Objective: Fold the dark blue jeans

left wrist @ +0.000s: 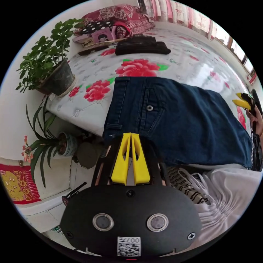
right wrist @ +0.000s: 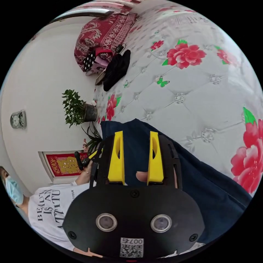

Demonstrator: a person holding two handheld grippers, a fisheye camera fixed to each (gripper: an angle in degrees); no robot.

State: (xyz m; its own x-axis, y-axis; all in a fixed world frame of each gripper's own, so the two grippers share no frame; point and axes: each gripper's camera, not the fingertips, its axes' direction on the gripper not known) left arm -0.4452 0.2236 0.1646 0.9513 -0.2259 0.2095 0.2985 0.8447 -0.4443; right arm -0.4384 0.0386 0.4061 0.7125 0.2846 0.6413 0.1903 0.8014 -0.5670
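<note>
The left gripper (left wrist: 131, 134) was pinched shut at the jeans' (left wrist: 178, 120) waistband edge; the right gripper (right wrist: 136, 135) gaped wide over the jeans, holding nothing.

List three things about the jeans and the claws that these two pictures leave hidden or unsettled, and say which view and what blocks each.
1. Left gripper view: the jeans near edge is hidden behind the left claw, so whether its closed jaws pinch denim cannot be told.
2. Right gripper view: the jeans' lower part is covered by the right claw housing.
3. Left gripper view: the right claw sits at the picture's edge, too small to judge.
</note>
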